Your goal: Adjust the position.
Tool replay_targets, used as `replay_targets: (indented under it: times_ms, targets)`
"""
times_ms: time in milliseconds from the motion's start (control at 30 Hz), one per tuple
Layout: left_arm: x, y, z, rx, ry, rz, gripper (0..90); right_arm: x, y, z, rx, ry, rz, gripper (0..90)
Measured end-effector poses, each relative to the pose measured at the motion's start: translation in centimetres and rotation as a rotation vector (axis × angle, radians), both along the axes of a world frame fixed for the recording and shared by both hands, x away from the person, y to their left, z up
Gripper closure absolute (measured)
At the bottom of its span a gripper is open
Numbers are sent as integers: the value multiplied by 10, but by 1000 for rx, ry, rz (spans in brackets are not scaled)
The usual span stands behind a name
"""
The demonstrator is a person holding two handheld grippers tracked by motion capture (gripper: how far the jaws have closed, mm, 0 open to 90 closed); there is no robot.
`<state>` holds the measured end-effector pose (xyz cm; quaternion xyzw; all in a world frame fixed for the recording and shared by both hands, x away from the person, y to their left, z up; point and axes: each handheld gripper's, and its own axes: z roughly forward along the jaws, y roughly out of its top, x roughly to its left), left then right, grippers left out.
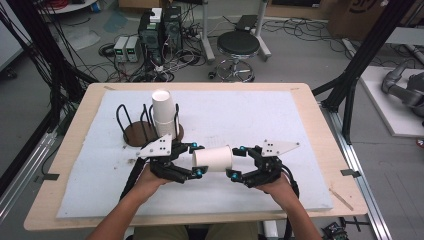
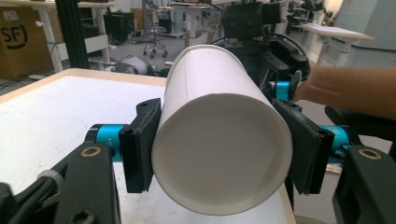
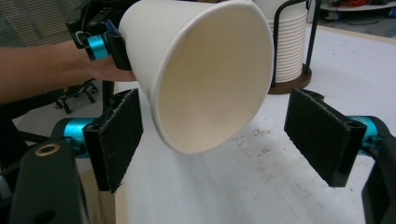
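L gripper (image 1: 196,161) jaws clamped on paper cup (image 1: 213,159), held sideways above white mat (image 1: 260,120). R gripper (image 1: 239,162) jaws apart at cup's open mouth. Behind: cup stack (image 1: 164,114) in rack (image 1: 145,131).

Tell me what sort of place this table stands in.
Probably a robotics lab or workshop: computer towers and tangled cables lie on the floor behind the table, and a grey robot arm rests at the right.
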<state>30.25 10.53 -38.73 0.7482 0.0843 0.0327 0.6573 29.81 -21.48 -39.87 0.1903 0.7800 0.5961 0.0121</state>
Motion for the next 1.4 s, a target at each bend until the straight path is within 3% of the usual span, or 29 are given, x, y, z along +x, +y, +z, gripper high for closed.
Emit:
replay_targets:
  times_ms: [167,467,700,967,1167,1200,1267,1400]
  targets:
    - [0,-2,-1,-4,9,-24,358,1,5,-1,0,12,23,186]
    - [-1,-3,-3,-7,13,-61,359,4,10,-3,46,14,93,190]
    - [-1,-4,-4,-8,15,-74,359,4,11,-3,77,16,112,208]
    - [-1,-2,-5,-9,14,-76,363,3,7,-1,69,-23,125,301]
    - [-1,-3,-7,22,5,-58,359,1,6,2,33,-77,111,366]
    - [-2,-4,-7,27,14,-20,335,1,5,2,35,-87,118,387]
    - [-1,-4,-7,23,33,-29,305,0,6,4,28,-98,120,395]
    - [-3,-5,-7,39,20,-25,308,-1,6,5,23,-101,131,409]
